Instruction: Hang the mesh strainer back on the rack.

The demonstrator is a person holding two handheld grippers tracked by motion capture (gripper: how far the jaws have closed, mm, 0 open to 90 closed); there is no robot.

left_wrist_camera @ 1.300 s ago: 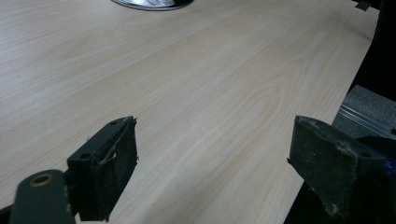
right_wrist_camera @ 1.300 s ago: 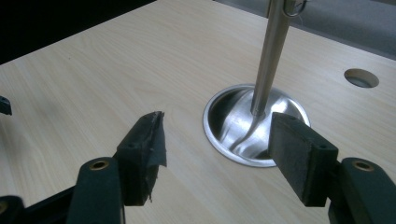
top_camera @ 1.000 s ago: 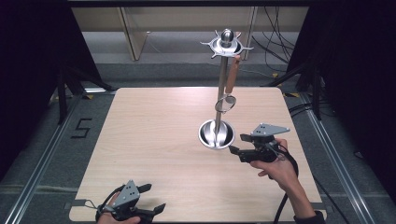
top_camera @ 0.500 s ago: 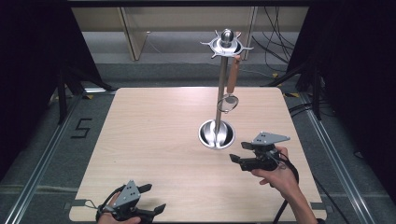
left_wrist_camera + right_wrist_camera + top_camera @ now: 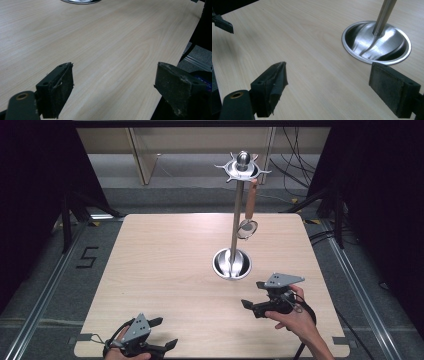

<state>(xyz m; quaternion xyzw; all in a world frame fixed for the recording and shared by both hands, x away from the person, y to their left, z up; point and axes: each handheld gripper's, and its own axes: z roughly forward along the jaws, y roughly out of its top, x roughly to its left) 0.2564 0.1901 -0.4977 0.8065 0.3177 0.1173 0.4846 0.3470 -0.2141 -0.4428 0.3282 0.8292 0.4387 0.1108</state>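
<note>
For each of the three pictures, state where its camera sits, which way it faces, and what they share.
High view: above the near edge, facing forward and down; both forearms, left hand-held gripper, right hand-held gripper.
Left gripper view: low, along open jaws over the pale wooden table.
Right gripper view: faces the shiny round steel stand base.
Shared: that base.

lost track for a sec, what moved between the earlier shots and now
The right gripper drew back from the stand's base toward the person's edge of the table, jaws open and empty throughout. The left gripper stayed at the near edge, open. The stand and the strainer hanging from it did not move. Nothing was taken hold of or let go.
</note>
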